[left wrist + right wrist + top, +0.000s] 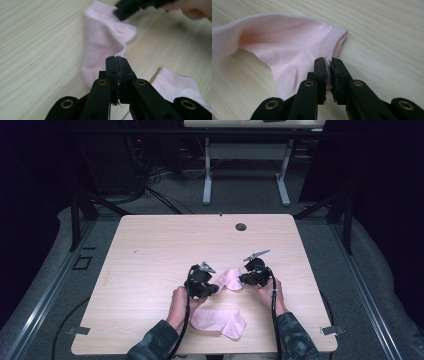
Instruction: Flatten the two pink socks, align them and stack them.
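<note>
Presently: one pink sock [230,278], held up between both grippers over the near middle of the worktop [160,250]. Left gripper [116,59], jaws clenched on one edge of it. Right gripper [328,61], jaws nearly closed, pinching the other edge. Second sock [218,321], same pink, flat at the near edge, between the person's sleeves.

One sock [230,279] lies on the table [150,250] behind another sock [219,321].
</note>
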The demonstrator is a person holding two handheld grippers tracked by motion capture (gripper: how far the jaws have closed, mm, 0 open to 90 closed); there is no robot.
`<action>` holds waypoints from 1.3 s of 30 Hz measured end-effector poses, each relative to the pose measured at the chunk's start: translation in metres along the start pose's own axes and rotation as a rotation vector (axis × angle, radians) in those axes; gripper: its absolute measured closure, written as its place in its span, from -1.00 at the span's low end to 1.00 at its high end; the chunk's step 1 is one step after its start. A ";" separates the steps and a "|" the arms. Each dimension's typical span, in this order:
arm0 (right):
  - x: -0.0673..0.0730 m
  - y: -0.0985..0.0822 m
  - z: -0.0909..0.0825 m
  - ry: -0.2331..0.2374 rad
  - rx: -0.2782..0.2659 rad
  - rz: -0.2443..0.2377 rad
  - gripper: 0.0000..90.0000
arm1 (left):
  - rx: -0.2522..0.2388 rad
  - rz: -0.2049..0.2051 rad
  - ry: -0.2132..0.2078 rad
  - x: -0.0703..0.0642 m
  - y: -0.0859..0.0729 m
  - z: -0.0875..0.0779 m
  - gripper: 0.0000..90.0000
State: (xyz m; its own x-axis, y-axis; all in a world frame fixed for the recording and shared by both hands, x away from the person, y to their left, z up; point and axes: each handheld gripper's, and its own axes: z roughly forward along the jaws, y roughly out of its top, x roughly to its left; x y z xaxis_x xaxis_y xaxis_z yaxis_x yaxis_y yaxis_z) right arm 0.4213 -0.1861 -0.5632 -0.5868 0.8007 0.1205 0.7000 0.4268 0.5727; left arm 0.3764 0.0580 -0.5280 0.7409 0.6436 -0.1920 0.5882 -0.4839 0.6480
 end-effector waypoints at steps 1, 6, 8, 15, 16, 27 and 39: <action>0.000 -0.002 -0.001 0.003 0.006 0.007 0.84 | -0.010 -0.040 -0.009 0.009 -0.002 -0.006 0.98; 0.011 -0.011 -0.008 0.013 0.037 -0.021 0.84 | -0.038 -0.153 -0.024 0.037 -0.010 -0.022 0.98; 0.013 -0.013 -0.010 0.023 0.028 -0.025 0.85 | -0.038 -0.181 -0.027 0.043 -0.014 -0.024 0.98; 0.024 -0.016 -0.032 0.036 -0.007 -0.020 0.87 | -0.030 -0.199 -0.024 0.049 -0.022 -0.032 0.98; 0.026 -0.016 -0.036 0.029 -0.010 -0.028 0.87 | -0.026 -0.202 -0.022 0.050 -0.024 -0.032 0.98; 0.047 -0.028 -0.067 0.041 -0.033 -0.040 0.88 | -0.047 -0.222 -0.049 0.038 -0.038 -0.053 0.98; 0.070 -0.061 -0.099 0.062 -0.027 -0.059 0.88 | -0.019 -0.232 -0.140 0.015 -0.057 -0.065 0.98</action>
State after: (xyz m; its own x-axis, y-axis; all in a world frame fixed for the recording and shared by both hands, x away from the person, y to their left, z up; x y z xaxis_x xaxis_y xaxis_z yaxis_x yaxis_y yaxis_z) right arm 0.2971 -0.1977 -0.5091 -0.6513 0.7465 0.1359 0.6529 0.4602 0.6016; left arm 0.3329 0.1340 -0.5200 0.6253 0.6473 -0.4359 0.7422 -0.3207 0.5884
